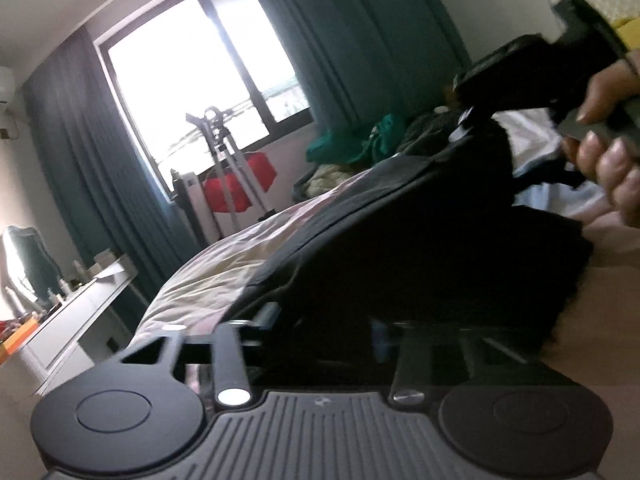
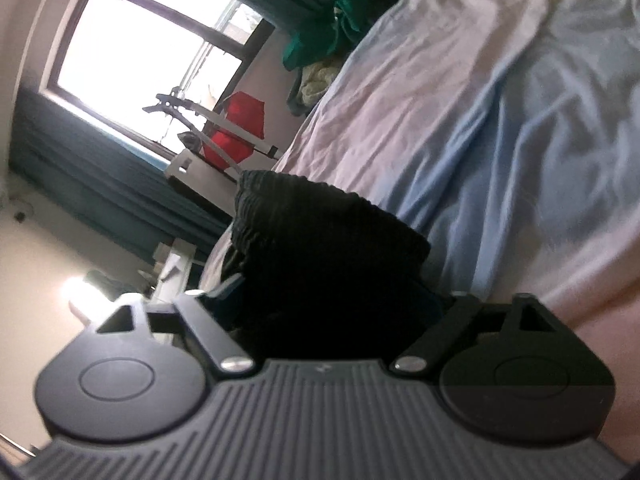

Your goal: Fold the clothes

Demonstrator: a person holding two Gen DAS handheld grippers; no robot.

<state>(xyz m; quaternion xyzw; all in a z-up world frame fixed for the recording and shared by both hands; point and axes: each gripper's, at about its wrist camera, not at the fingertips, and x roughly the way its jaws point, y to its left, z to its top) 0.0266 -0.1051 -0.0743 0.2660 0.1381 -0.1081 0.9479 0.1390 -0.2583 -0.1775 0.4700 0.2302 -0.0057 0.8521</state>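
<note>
I saw a black garment (image 1: 400, 240) lying on the bed (image 1: 224, 268), its long axis running from my near edge of the bed away toward the window (image 1: 188, 80). Both tongs sat at the garment's near end, so neither hand was clearly nearer to it.

The left tongs (image 1: 320, 332) pointed slightly downward with dark cloth bunched between their fingers; they looked narrowed on it, though blur kept me from telling whether the pads actually pressed.

The right tongs (image 2: 320, 312) stood spread fairly wide, a thick ribbed fold of the black garment (image 2: 320, 248) filling the gap between the fingers; I could not tell whether they pinched it. They too tipped a little downward, rolled so the bed rose to one side.

In the left view, the person's right hand (image 1: 608, 152) gripped the other tool above the far side of the garment.

I judged the coming move would carry this near end along the long axis toward the window.
</note>
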